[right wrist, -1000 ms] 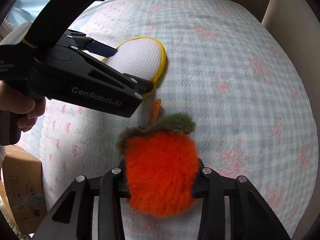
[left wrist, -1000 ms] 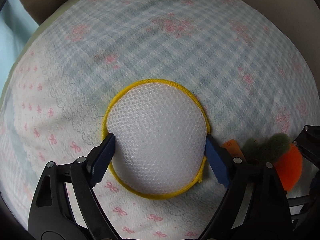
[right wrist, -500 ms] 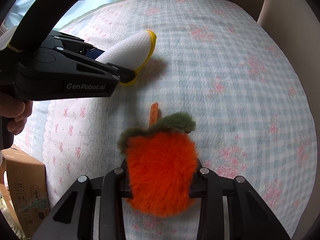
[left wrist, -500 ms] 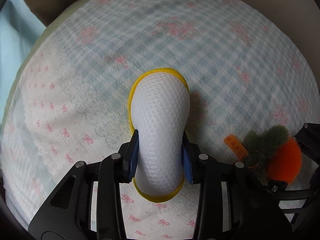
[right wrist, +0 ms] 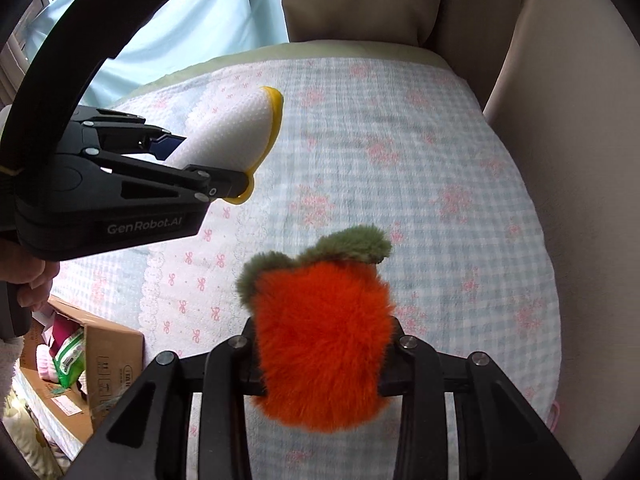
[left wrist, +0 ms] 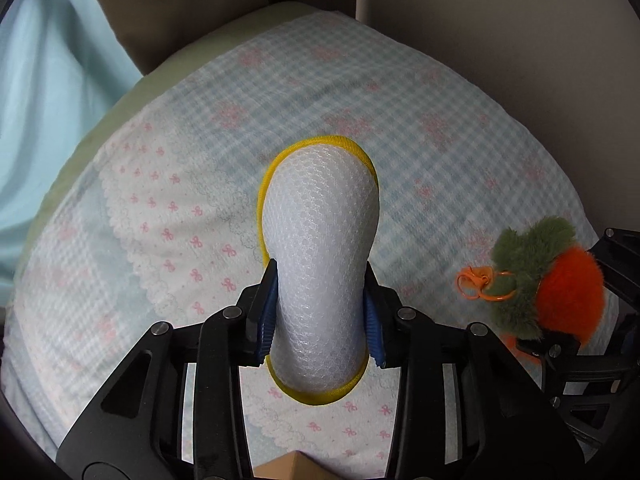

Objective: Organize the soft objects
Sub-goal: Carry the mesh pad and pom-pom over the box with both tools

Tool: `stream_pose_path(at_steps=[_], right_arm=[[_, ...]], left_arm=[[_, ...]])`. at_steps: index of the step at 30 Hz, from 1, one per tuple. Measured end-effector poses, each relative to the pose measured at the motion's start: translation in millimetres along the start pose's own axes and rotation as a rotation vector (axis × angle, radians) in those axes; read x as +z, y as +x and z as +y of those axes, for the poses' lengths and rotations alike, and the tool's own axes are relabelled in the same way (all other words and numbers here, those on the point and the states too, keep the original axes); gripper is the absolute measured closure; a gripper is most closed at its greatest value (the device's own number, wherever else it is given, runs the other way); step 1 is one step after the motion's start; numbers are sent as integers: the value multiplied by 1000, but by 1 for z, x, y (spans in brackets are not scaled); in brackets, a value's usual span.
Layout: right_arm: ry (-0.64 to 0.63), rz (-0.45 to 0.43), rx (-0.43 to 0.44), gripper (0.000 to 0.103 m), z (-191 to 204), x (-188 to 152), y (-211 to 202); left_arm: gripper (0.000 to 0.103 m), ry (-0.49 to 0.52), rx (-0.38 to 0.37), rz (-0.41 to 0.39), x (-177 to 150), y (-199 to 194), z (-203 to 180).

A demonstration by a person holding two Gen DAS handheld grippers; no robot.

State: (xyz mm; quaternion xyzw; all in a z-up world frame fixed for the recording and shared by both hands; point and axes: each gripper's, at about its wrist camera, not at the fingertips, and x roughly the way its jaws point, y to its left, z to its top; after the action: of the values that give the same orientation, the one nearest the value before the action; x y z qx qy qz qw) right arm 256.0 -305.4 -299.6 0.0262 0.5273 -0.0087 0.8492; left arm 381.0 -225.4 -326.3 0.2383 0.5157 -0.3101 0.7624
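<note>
— Mesh pad point(left wrist: 320, 248), white with a yellow trim: where is it?

— Pinched at its middle between the blue pads point(left wrist: 267, 312) of the left hand-held gripper point(left wrist: 320, 314), folded into a narrow hump. It hangs above the checked bedspread point(left wrist: 420, 128), clear of the cloth. In the right wrist view the same pad point(right wrist: 236, 128) sticks out past the fingertips, over the part of the bedspread printed with pink bows.

— And the right hand-held gripper point(right wrist: 320, 354)?

— Closed on an orange plush fruit point(right wrist: 322, 340) with a green furry top. The fur bulges around both fingers, so the grip is firm. It too is held above the bedspread. From the left wrist view the plush fruit point(left wrist: 568, 292) shows to the right of the pad, with an orange clasp ring point(left wrist: 474, 282) dangling from its green part.

— Are the two things touching?

— No, they are apart, side by side over the bedspread.

— Anything beside the bedspread?

— A cardboard box point(right wrist: 100, 368) stands off its near left edge with packets inside; a light blue curtain point(right wrist: 192, 20) hangs past the far left edge, and a beige padded surface point(right wrist: 560, 80) rises along the far and right sides. A hand point(right wrist: 30, 280) holds the left gripper's handle.
</note>
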Motion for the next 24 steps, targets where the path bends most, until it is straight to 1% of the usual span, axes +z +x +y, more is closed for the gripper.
stream_pose_path(at_steps=[5,10,13,15,16,20,24], right_arm=[[-22,-50,2,71,31,9,-70],[-50,-96,13,71,71,12,-133],[-77,-114,26,71,102,10,-162],[-94,-130,31,71,124,7,-177],[-98,-135,37,71,129,8,-178],[-117,-158,58,71,169,2,-192],[-162,-167,73,71,215,-8,-202]], left_arm=[[70,-64,25,-74,-9,-79,13],[70,-131,65,-139,-38,-166,27],[70,-172,84,-167,-66,-213,42],[70,-197,110,-171,-90,-238,53],[70,-213,123,-168,-102,-248,59],[70,-284,168,-171,-151,-283,80],[70,-351,174,-174,-200,-305,97]])
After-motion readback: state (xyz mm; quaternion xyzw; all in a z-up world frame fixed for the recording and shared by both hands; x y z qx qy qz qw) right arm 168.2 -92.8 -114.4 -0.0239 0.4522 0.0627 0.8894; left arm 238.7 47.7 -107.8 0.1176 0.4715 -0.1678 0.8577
